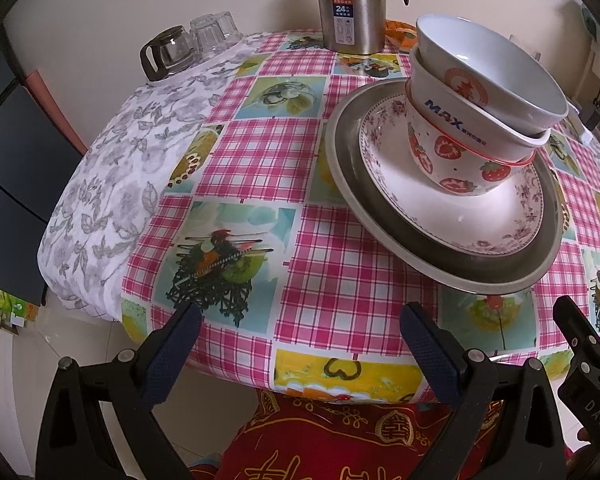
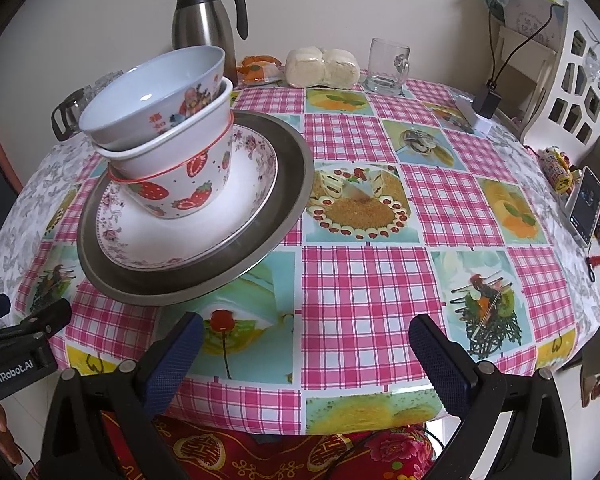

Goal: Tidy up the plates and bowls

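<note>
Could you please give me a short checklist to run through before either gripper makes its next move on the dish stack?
1. Left gripper open and holding nothing: ok.
2. Right gripper open and holding nothing: ok.
3. Bowls nested straight: not ok; the top bowl tilts inside the strawberry bowl.
4. Floral plate seated inside the metal plate: ok.
5. Metal plate flat on the tablecloth: cannot tell; it looks tilted.
6. Fingers apart from the stack: ok.

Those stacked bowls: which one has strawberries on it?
The bottom bowl, sitting on the floral plate. The two nested above it show lettering and figures, no strawberries.
</note>
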Motion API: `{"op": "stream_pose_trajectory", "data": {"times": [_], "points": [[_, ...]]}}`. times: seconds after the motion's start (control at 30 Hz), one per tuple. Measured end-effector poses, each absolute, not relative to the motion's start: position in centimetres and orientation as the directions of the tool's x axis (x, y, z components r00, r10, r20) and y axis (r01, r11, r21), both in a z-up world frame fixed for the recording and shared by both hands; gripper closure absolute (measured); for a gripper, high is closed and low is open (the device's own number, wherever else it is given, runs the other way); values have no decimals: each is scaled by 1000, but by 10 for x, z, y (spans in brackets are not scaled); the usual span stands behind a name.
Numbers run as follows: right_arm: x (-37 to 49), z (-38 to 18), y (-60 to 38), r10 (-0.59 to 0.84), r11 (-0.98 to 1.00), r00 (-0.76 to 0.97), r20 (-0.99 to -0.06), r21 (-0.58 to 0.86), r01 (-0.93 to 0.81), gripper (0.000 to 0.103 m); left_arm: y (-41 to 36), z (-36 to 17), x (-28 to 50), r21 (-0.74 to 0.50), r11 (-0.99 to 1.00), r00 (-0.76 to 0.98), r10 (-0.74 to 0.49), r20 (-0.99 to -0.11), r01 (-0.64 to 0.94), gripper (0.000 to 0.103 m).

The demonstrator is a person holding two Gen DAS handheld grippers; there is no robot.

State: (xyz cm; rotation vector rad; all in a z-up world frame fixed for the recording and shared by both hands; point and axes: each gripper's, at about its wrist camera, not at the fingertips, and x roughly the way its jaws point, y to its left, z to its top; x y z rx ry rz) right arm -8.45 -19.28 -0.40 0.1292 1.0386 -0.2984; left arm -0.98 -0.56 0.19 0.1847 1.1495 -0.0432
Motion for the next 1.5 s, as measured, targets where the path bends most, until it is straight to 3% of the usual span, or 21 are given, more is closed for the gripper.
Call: {"op": "stream_pose_trajectory", "data": {"times": [1.5], "points": [[-84, -7, -194, -182, 952, 461, -869, -37, 305, 0, -6, -2, -9, 120, 983, 402, 56, -914, 136, 4]]}}
